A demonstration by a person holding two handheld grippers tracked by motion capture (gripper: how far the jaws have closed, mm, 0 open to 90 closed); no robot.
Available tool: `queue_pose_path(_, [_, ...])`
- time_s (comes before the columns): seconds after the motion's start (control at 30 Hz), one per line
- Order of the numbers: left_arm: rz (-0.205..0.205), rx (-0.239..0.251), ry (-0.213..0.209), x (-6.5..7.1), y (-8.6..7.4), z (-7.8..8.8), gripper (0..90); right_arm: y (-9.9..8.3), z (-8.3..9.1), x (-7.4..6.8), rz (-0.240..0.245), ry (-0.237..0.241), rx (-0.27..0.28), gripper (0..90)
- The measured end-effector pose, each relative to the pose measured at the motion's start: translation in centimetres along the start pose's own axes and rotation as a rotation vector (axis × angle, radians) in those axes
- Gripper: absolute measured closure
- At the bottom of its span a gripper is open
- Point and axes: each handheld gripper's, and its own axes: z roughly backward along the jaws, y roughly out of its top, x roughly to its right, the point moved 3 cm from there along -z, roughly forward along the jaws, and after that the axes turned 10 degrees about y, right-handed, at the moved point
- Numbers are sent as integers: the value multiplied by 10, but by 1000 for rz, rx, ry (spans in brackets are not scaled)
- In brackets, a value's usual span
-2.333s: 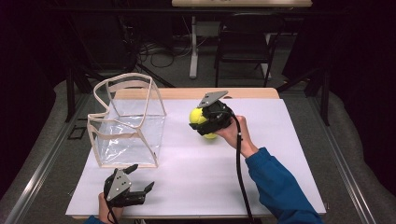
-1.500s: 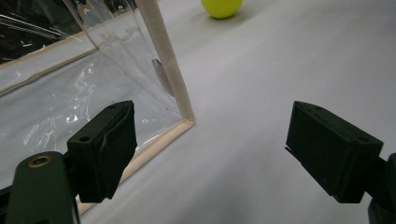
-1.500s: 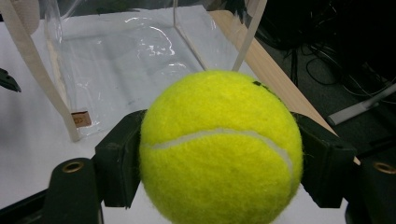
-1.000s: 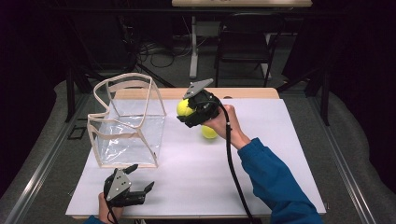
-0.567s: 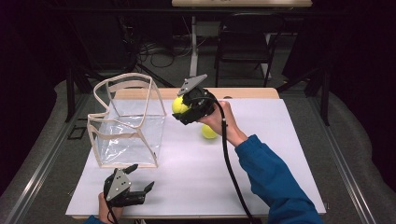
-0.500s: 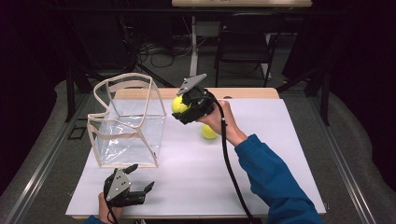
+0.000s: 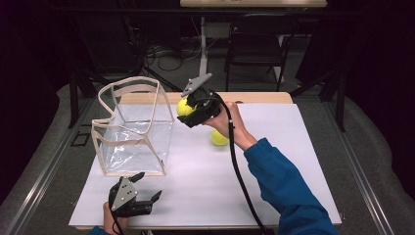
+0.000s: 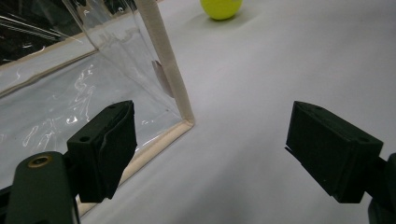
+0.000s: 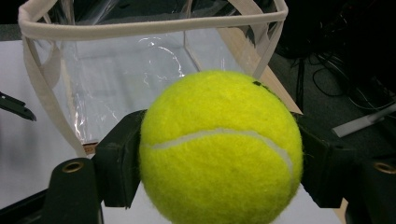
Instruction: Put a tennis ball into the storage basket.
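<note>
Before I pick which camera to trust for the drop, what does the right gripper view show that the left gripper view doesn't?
Right gripper view: the right gripper clamped on a tennis ball, with the clear bag's open rim just beyond.
Left gripper view: the left gripper with jaws wide apart and nothing between them, the bag's lower corner, and a second ball lying on the white table.
Both: the clear bag and the table.

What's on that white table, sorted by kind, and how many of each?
Tennis balls: 2, one held in the right gripper as the held ball, one loose ball on the table.
Clear bags: 1, the clear bag.
Total: 3.
</note>
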Motion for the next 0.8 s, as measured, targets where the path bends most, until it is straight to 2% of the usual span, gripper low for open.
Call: queue_pose_path(0.8, [3,7,-2,0,0,1,161,26,-5,-3,25,8,11,261])
